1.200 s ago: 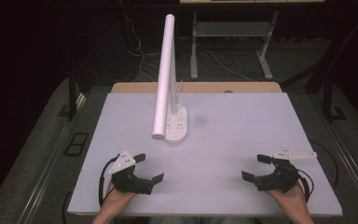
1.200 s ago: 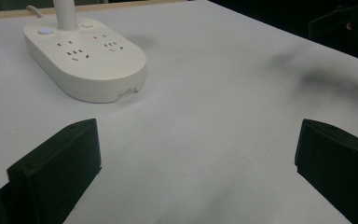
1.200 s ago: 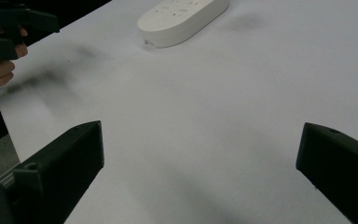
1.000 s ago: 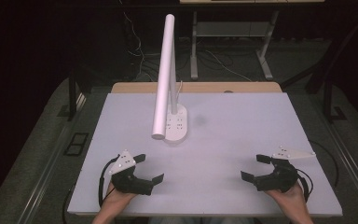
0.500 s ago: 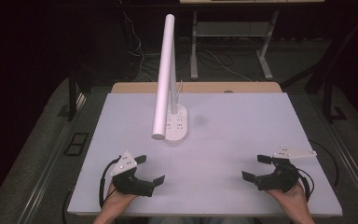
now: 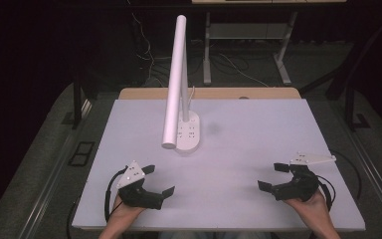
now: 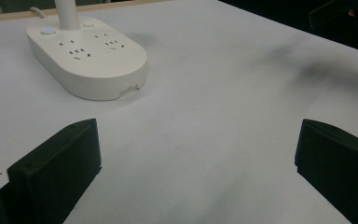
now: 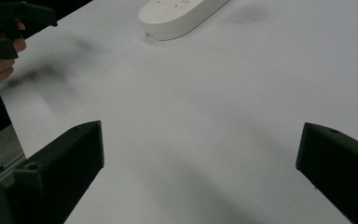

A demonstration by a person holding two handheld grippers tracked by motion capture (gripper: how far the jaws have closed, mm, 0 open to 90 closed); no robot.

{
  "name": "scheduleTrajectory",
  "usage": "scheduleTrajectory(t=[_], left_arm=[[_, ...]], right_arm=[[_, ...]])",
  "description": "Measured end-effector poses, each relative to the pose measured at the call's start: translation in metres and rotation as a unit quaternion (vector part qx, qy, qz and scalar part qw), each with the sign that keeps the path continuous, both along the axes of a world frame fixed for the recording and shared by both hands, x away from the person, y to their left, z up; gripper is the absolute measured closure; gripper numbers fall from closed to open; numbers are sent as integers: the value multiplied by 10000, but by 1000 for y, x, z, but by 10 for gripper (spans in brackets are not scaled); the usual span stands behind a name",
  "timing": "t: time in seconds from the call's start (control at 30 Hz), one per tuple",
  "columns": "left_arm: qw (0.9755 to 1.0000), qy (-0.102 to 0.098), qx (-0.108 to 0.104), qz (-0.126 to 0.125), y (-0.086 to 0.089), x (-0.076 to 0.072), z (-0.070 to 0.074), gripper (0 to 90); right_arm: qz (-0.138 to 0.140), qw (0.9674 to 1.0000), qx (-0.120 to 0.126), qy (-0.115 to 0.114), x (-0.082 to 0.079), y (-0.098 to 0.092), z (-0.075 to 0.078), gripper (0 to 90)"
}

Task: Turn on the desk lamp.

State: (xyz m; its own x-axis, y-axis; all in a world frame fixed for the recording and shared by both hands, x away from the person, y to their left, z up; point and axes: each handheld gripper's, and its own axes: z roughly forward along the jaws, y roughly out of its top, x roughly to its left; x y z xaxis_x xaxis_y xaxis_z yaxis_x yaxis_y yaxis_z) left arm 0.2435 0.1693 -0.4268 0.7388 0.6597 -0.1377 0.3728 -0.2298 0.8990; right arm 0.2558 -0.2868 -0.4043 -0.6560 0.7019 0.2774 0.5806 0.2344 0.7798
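Note:
A white desk lamp (image 6: pixel 175 82) stands mid-table, its long tube head tilted toward me over an oval base with sockets (image 6: pixel 188 130). That base (image 7: pixel 87 56) lies ahead and left in the left gripper view, and its near end (image 8: pixel 182 16) is at the top of the right gripper view. My left gripper (image 6: pixel 158 180) rests near the front left of the table, open, nothing between its jaws. My right gripper (image 6: pixel 272 176) rests near the front right, open and empty too. Both point inward toward the table's middle.
The white table (image 6: pixel 258 129) has a wooden strip along its far edge (image 6: pixel 209 93). Cables and metal table legs (image 6: pixel 207 47) stand on the dark floor beyond. The other hand's gripper (image 8: pixel 9 21) shows at the upper left of the right gripper view.
The left gripper has shifted slightly toward me and to the right. The right gripper and the lamp have stayed put.

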Motion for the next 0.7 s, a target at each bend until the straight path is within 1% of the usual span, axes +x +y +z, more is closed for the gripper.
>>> scheduleTrajectory(t=[0.03, 0.13, 0.17, 0.37, 0.47, 0.57, 0.7], left_arm=[[10000, 0, 0, 0, 0, 0, 0, 0], [10000, 5, 13, 0, 0, 0, 0, 0], [10000, 6, 21, -2, 0, 0, 0, 0], [10000, 26, 17, 4, 0, 0, -1, 0], [10000, 33, 13, 7, 0, 0, -1, 0], [10000, 38, 7, -1, 0, 0, -1, 0], [10000, 43, 4, -6, 0, 0, -1, 0]], right_arm=[[1, 10000, 1, 27, 1, 1, 1, 4], [53, 10000, -50, -15, 4, 3, 3, 3], [64, 10000, -60, 22, 5, 4, 4, 3], [122, 9999, -65, 19, 11, 8, 9, 3], [177, 9997, -140, 37, 14, 10, 11, 4], [187, 9997, -131, 97, 17, 12, 11, 4], [259, 9994, -186, 106, 21, 16, 14, 3]])
